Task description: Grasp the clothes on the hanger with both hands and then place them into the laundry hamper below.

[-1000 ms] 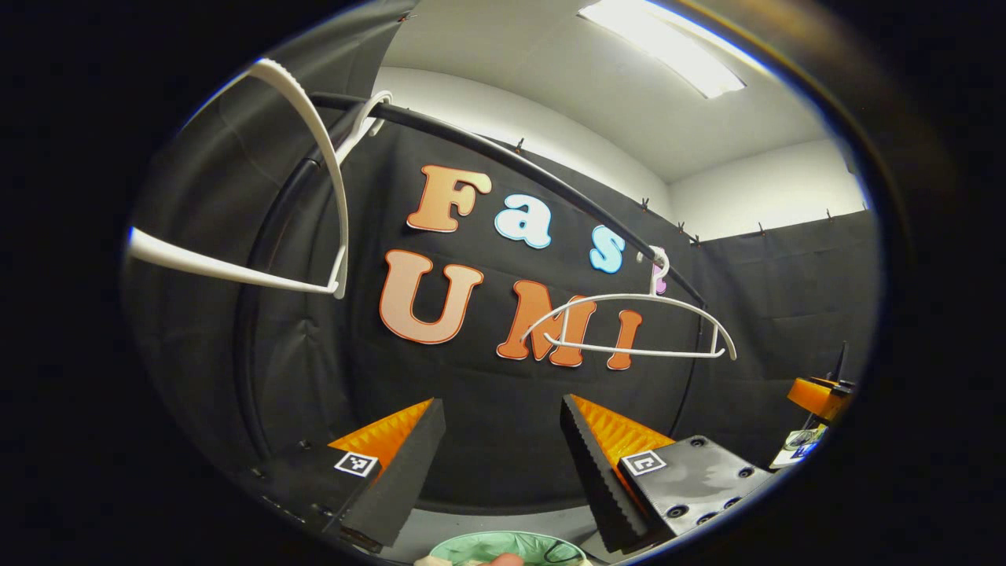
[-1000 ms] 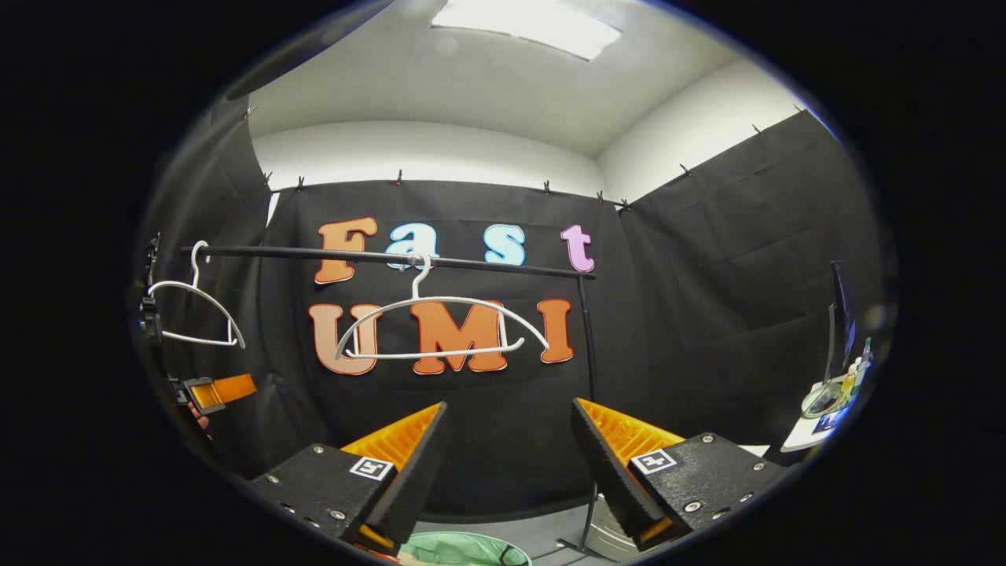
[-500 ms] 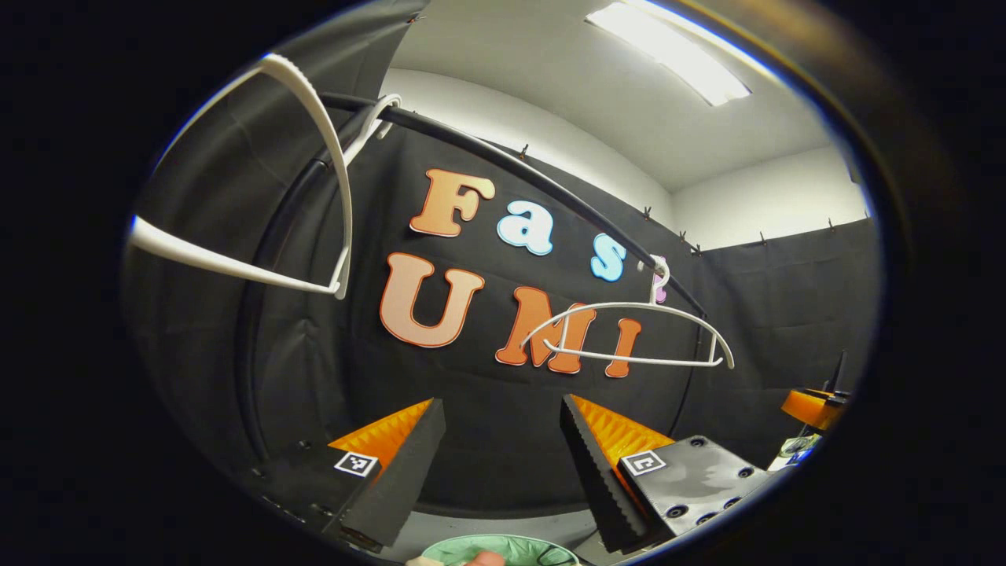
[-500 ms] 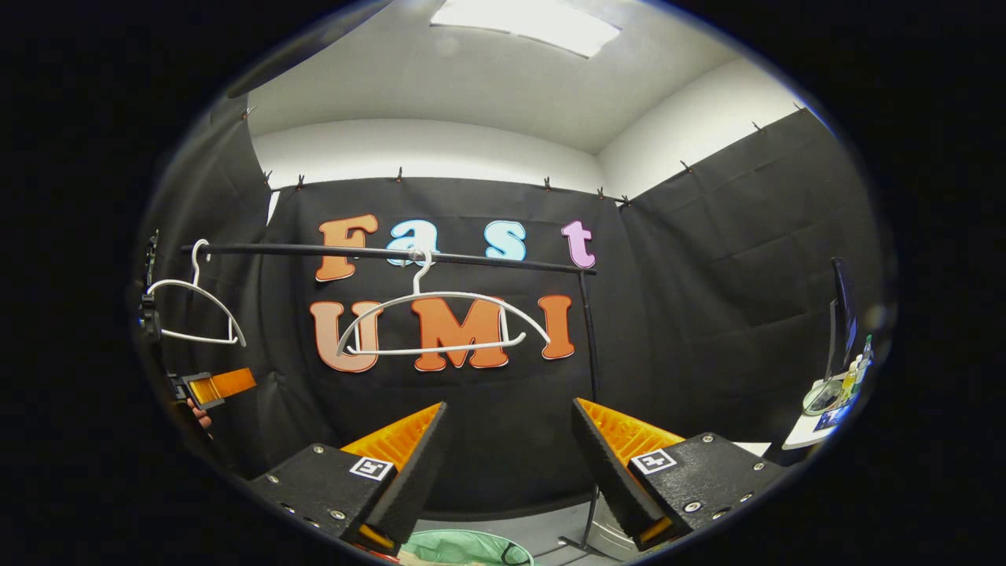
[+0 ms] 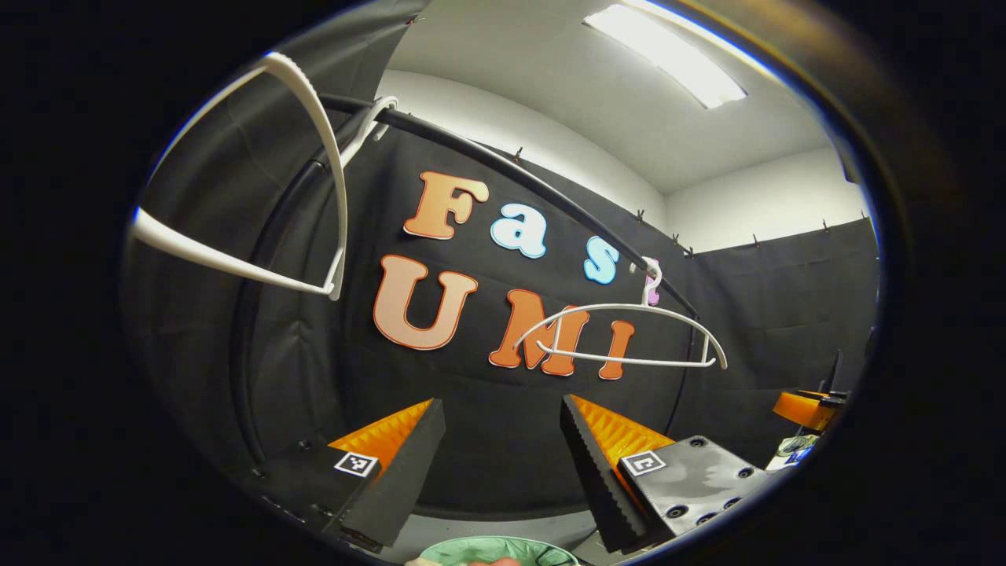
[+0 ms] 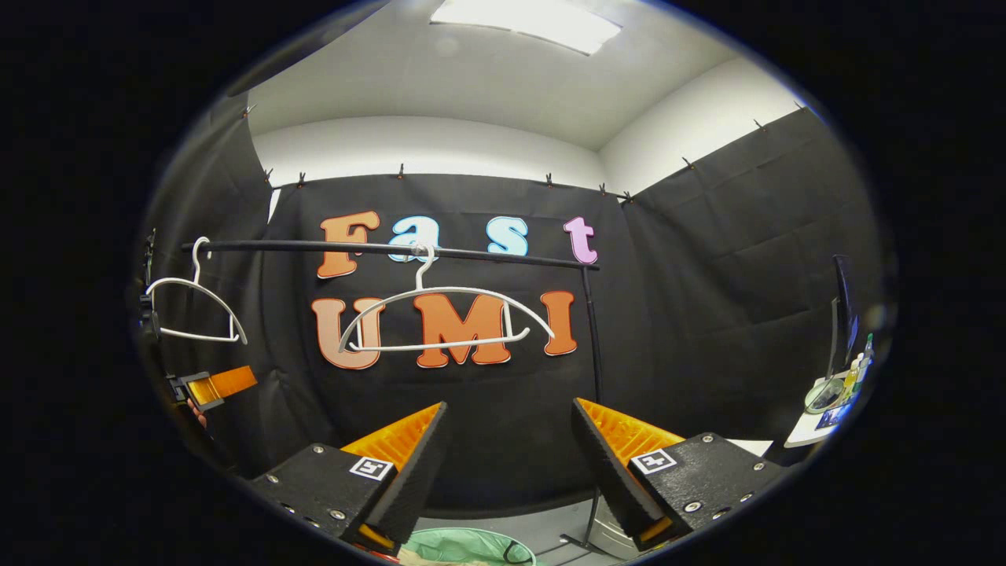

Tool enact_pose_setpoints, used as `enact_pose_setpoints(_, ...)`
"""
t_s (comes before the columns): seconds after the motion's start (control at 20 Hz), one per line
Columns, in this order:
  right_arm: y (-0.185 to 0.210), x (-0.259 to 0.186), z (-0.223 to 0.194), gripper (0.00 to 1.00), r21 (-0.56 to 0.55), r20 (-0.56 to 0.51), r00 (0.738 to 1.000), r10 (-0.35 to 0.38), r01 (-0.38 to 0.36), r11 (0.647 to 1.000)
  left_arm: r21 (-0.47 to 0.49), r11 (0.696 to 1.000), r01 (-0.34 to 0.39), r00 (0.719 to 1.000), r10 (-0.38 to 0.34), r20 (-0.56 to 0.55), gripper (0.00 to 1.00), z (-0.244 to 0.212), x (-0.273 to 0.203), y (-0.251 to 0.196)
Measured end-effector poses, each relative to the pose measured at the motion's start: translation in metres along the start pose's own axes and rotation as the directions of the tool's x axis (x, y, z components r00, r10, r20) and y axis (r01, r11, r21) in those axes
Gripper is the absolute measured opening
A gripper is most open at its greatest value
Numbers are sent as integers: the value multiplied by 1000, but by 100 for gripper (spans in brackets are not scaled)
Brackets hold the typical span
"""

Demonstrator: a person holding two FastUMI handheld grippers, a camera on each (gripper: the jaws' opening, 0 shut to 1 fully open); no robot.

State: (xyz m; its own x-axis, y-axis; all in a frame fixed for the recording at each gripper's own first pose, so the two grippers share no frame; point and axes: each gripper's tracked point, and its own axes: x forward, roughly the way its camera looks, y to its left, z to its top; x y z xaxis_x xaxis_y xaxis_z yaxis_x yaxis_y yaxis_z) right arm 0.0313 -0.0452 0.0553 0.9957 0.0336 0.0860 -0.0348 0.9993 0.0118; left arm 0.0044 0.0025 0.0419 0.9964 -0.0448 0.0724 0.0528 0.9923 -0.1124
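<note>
The laundry hamper point(image 6: 460, 548) sits below my tools, green-lined, pale clothes point(image 6: 416, 556) lying in it at the frame's bottom edge; my right tool point(image 6: 507, 448) stands wide and holds nothing; my left tool point(image 5: 503, 448) is likewise wide and empty; two white hangers point(image 6: 444, 318) hang bare on the black rail point(image 6: 385, 250); black cloth walls the booth under a white ceiling with a light panel point(image 6: 526, 20); a small tabletop point(image 6: 817, 420) at right carries bottles, too small to read.
</note>
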Motion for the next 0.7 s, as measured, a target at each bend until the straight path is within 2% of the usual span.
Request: enact_pose_setpoints(0.7, 5, -2, -7, 94, 6, -19, 1000, 11, -11, 1000, 1, 1000, 23, 1000, -23, -19, 96, -5, -2, -6)
